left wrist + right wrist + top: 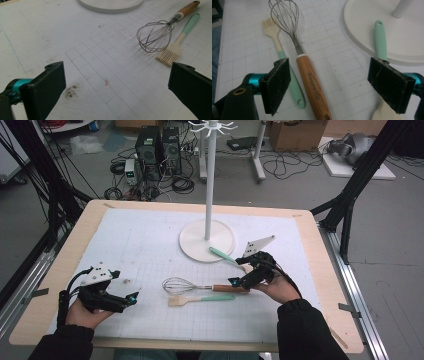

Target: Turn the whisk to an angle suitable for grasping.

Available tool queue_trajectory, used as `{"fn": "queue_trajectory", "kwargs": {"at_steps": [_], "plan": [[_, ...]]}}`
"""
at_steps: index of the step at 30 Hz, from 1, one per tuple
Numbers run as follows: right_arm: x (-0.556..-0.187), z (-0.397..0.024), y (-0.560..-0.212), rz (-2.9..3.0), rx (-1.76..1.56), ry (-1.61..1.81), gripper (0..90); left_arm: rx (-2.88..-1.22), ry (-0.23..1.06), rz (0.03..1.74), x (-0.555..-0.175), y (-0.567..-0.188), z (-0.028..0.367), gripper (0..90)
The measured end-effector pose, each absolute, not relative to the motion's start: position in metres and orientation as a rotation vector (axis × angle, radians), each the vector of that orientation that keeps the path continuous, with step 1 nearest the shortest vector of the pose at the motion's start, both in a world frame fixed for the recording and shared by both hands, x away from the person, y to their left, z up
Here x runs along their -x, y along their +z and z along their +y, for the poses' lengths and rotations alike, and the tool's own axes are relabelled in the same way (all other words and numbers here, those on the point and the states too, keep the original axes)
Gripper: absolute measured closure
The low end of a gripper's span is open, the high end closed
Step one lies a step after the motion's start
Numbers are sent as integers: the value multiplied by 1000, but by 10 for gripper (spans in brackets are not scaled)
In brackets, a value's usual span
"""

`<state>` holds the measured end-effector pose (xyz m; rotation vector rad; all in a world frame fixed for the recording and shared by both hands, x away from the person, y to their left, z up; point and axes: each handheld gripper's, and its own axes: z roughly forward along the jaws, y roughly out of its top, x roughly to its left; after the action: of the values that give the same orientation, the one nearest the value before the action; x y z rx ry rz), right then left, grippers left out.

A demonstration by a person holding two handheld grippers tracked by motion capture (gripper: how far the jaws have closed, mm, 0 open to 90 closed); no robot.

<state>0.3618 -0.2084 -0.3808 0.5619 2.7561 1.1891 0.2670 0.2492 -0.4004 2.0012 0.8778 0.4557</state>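
Observation:
A wire whisk [180,285] with a wooden handle [312,82] lies on the white grid mat [150,245], near the middle. A pastry brush [200,299] with a mint handle lies just in front of it. My right gripper [240,282] is low over the whisk's handle end. In the right gripper view its jaws [333,83] stand wide on either side of that handle, with neither pad touching it. A mint-handled spatula [380,42] rests partly on the stand's round base [207,241]. My left gripper [132,297] is open at the front left, with bare mat between its jaws [115,85].
A tall white pole rises from the round base [112,5] at the middle back of the mat. In the left gripper view the whisk [155,36] and the brush [175,50] lie ahead to the right. The wooden table rim [80,235] frames the mat.

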Motion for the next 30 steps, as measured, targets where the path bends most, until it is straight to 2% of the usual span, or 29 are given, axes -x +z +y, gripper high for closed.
{"fn": "queue_trajectory", "kwargs": {"at_steps": [7, 15, 30], "plan": [[-365, -200, -390, 2812, -508, 1169, 223, -2003, 455, 874, -267, -400, 249, 18], [-367, -193, -401, 2895, -426, 1126, 336, -2004, 454, 870, -267, -400, 249, 18], [-369, -197, -411, 2970, -385, 1030, 462, -2001, 451, 869, -267, -400, 248, 18]]}}
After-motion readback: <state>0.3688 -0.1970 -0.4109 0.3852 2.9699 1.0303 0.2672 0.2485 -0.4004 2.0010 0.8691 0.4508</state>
